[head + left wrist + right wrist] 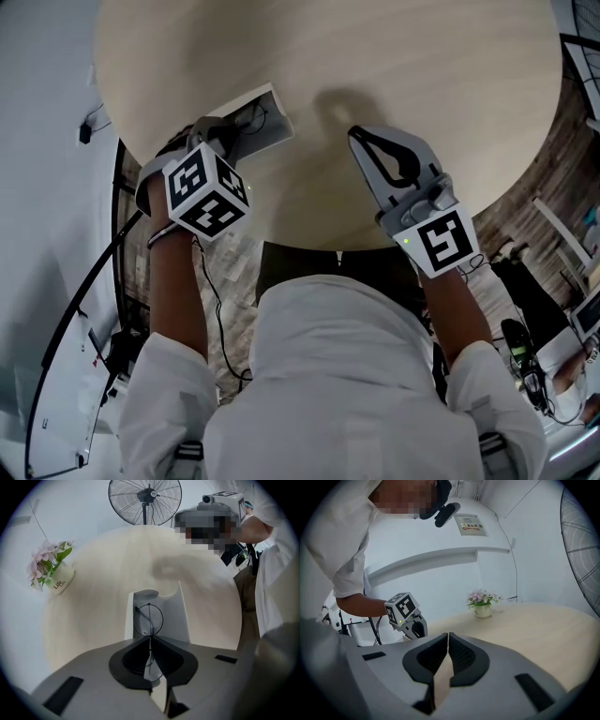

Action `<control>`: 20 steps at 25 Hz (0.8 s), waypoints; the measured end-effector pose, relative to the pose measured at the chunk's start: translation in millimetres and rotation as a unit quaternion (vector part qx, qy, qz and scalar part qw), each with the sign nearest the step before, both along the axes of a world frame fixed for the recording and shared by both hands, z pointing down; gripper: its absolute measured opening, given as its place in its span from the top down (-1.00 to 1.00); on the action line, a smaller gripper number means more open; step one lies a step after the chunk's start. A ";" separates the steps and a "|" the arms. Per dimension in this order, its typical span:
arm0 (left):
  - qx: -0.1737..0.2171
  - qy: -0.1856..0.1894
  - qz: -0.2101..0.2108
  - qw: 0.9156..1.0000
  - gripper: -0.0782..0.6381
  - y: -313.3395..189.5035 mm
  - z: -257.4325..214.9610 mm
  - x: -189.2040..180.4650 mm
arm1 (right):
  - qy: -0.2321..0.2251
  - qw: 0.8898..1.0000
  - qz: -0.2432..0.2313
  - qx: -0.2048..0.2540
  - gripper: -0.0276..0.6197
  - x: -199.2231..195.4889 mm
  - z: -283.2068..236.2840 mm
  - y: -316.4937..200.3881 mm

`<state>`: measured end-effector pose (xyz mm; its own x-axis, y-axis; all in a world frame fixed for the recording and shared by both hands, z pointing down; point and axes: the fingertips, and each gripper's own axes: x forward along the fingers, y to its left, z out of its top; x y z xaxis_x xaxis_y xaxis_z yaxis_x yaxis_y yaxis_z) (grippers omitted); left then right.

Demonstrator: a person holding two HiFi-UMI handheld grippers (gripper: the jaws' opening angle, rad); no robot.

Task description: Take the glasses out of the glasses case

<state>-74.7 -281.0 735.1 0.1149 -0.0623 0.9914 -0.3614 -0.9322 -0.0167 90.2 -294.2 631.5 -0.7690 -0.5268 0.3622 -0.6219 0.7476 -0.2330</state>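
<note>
The left gripper [150, 638] has its jaws pressed together on the thin wire glasses [149, 619], with one round lens ring standing just past the tips, over the open white glasses case [171, 616] lying on the round table [93, 616]. The left gripper view shows that ring plainly, while the head view gives only a thin dark line at the case, and shows the right gripper [361, 138] off to the case's right, jaws together on nothing. Beyond the case stand a pot of flowers [58, 581] and, farther back, a fan [145, 498].
</note>
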 end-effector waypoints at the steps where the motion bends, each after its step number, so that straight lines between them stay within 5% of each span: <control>1: 0.000 0.000 0.003 1.000 0.69 0.4 -1.5 0.2 | -0.001 1.000 0.002 0.001 0.83 0.1 -0.9 -0.7; 13: 0.026 0.030 0.002 0.999 0.70 -0.5 -38.7 -2.9 | 0.009 0.999 0.019 0.027 0.83 -3.8 -20.4 -0.6; 20: 0.083 0.102 -0.026 0.991 0.71 -12.5 -104.5 -16.5 | 0.033 0.996 0.051 0.066 0.83 -1.0 -66.2 -1.7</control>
<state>-91.2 -293.5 630.6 0.3039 -0.2332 0.9237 -0.4205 -0.9028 -0.0896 89.2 -295.9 565.3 -0.6853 -0.6474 0.3336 -0.7073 0.7008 -0.0931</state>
